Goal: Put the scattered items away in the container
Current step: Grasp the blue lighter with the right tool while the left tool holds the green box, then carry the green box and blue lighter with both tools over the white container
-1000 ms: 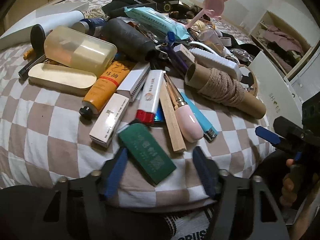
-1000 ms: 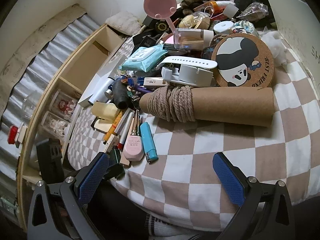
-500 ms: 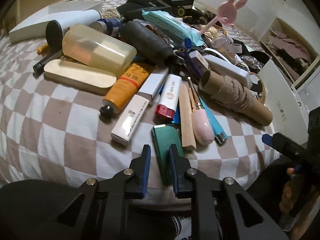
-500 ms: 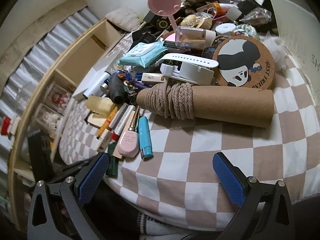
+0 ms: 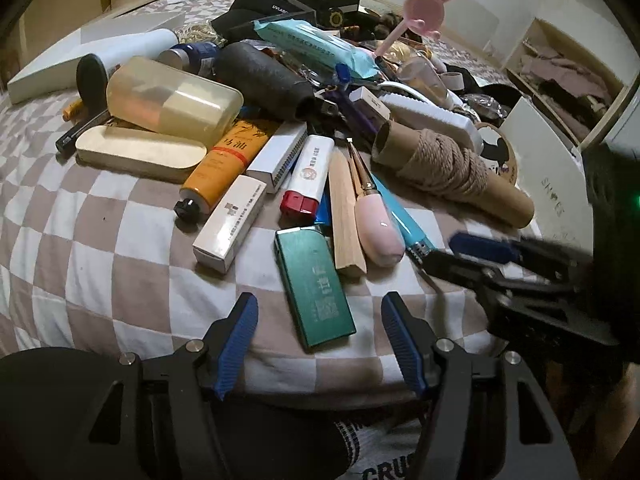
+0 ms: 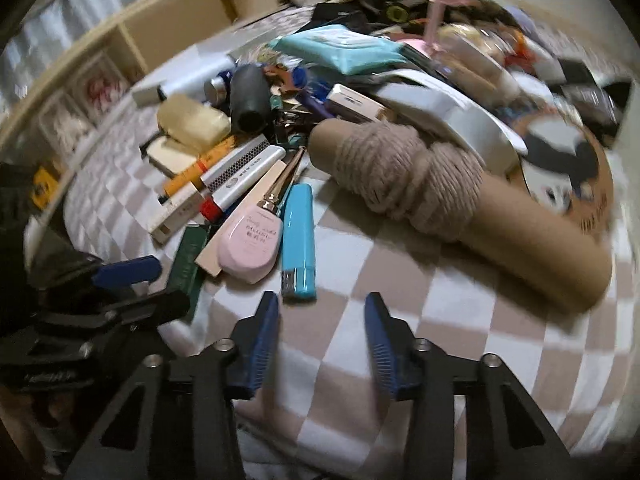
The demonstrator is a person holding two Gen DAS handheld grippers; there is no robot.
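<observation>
white shoe box (image 5: 548,184) beside pile, inside hidden

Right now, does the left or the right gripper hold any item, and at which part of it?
Neither holds anything. The left gripper has been opening its jaws over the near end of the green case, not touching. The right gripper has been closing on nothing.

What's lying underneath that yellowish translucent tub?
The translucent tub rests on the cream oval case and the orange tube, whose upper end it covers. Anything else beneath it is hidden.
</observation>
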